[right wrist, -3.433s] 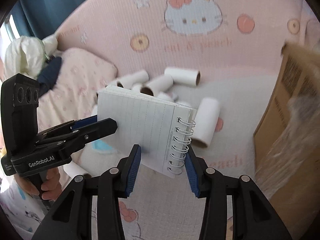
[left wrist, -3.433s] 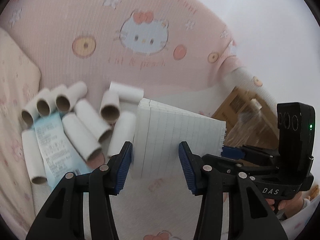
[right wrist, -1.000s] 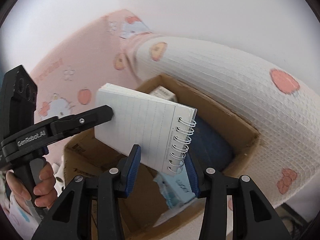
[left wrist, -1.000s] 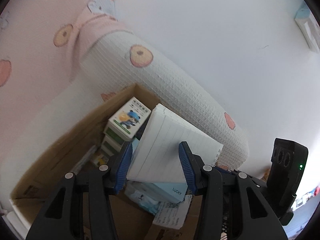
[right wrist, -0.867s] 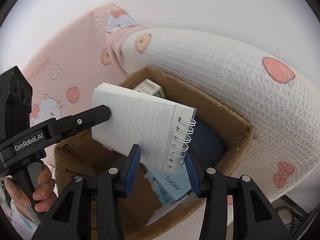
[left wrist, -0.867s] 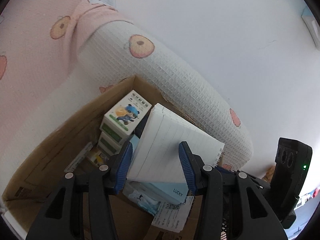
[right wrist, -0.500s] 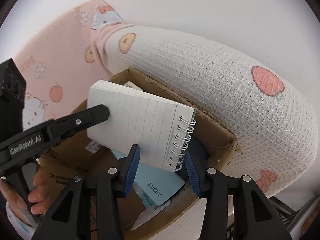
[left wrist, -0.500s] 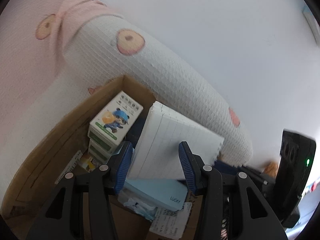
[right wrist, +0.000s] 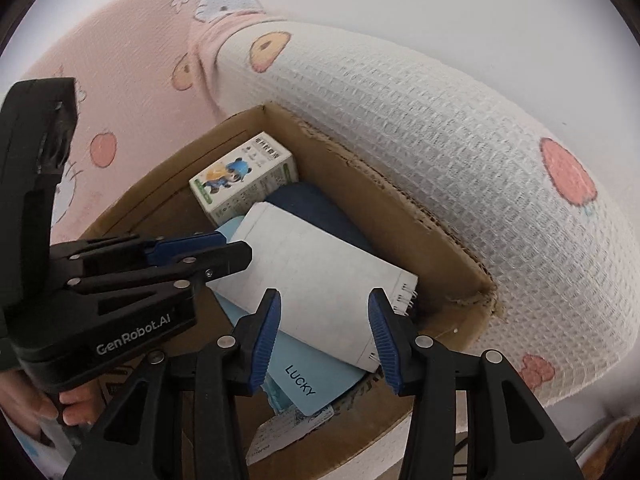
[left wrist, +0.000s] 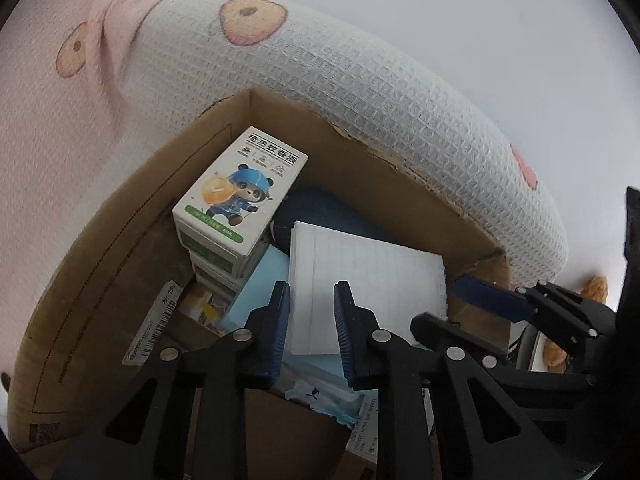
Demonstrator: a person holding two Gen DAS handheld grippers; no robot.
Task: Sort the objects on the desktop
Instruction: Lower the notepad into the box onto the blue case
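A white spiral notebook [left wrist: 366,280] lies flat inside a cardboard box [left wrist: 120,248], on top of a light blue "LUCKY" booklet [right wrist: 320,376]. It also shows in the right wrist view [right wrist: 320,280]. My left gripper [left wrist: 310,332] hangs just above the notebook's near edge, jaws apart and holding nothing. My right gripper [right wrist: 322,336] is open above the notebook's spiral end. In the right wrist view the left gripper [right wrist: 236,248] sits at the notebook's left corner, and I cannot tell if it touches.
The box [right wrist: 440,216] also holds stacked white cartons with a panda print [left wrist: 240,196], a dark blue item [right wrist: 316,204], and papers [left wrist: 156,328]. A rolled white waffle blanket [left wrist: 360,80] lies against the box's far side. Pink bedding [right wrist: 132,64] lies to the left.
Both grippers carried the notebook from the bed over the box and lowered it. Both jaws have opened and the notebook now lies flat on the box's contents.
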